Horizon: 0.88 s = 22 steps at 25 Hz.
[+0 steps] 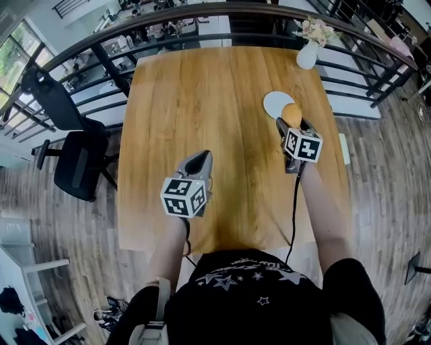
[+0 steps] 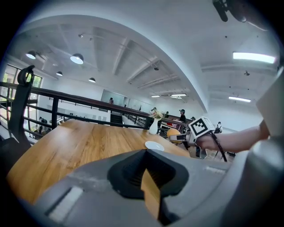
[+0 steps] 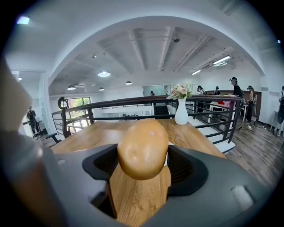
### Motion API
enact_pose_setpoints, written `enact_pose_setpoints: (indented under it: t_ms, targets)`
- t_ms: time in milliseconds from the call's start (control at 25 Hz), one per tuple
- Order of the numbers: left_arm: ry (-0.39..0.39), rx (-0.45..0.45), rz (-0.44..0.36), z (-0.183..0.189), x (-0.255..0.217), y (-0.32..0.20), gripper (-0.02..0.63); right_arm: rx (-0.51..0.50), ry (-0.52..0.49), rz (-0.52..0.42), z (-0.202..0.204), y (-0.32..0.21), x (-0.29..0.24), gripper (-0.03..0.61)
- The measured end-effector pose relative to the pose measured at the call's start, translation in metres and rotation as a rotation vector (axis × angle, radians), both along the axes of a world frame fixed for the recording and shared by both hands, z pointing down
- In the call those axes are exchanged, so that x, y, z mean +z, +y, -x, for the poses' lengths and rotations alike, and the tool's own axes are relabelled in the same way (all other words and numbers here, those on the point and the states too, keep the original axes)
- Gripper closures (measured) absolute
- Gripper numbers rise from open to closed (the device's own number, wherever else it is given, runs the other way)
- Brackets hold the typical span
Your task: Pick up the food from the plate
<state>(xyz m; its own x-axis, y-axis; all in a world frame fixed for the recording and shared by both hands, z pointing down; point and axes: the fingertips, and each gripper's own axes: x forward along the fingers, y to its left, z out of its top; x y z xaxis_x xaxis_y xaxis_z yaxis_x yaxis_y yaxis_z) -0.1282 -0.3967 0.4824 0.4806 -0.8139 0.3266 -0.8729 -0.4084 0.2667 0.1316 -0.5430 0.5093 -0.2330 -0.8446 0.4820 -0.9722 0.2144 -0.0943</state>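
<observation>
In the head view, a long light-brown wooden worktop (image 1: 215, 101) runs away from the person, edged by a dark curved metal railing (image 1: 202, 13). The right gripper (image 1: 291, 120) reaches toward the far right part of the worktop. Its jaws are spread wide and pinch a smooth, rounded golden-brown piece of food (image 1: 291, 113). The food overlaps the near edge of a small round white plate (image 1: 275, 104), which looks bare. Beyond the plate, at the far right corner, stands a white vase of pale flowers (image 1: 307, 54). The left gripper (image 1: 200, 157) hangs over the near middle of the worktop, well apart from the plate, and tapers to a closed point. A black office chair (image 1: 74, 158) stands on the plank floor to the left.

In the left gripper view, the left gripper's jaws are pressed together at their tips. Only a thin sliver of wood shows between them, and nothing is held. Across the worktop the right gripper, with its square-marker cube and the hand behind it, holds the food in the air, clear of the plate and a little to its right. The vase stands behind.

In the right gripper view, the food fills the gap between the right gripper's jaws, gripped on both sides, with the worktop showing below it. A white edge peeks out just right of the food. The vase and railing lie beyond.
</observation>
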Motion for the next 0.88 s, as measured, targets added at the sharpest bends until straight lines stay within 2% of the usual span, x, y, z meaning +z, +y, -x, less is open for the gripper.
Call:
enact_pose_setpoints:
  t_ms: [560, 880]
  targets:
    - [-0.002, -0.017, -0.06, -0.02, -0.029, 0.086, 0.612, -0.113, -0.038, -0.071, 0.009, 0.109, -0.039, 0.236]
    - [-0.01, -0.035, -0.036, -0.029, -0.022, 0.154, 0.612, -0.161, -0.084, -0.092, 0.018, 0.191, -0.046, 0.235]
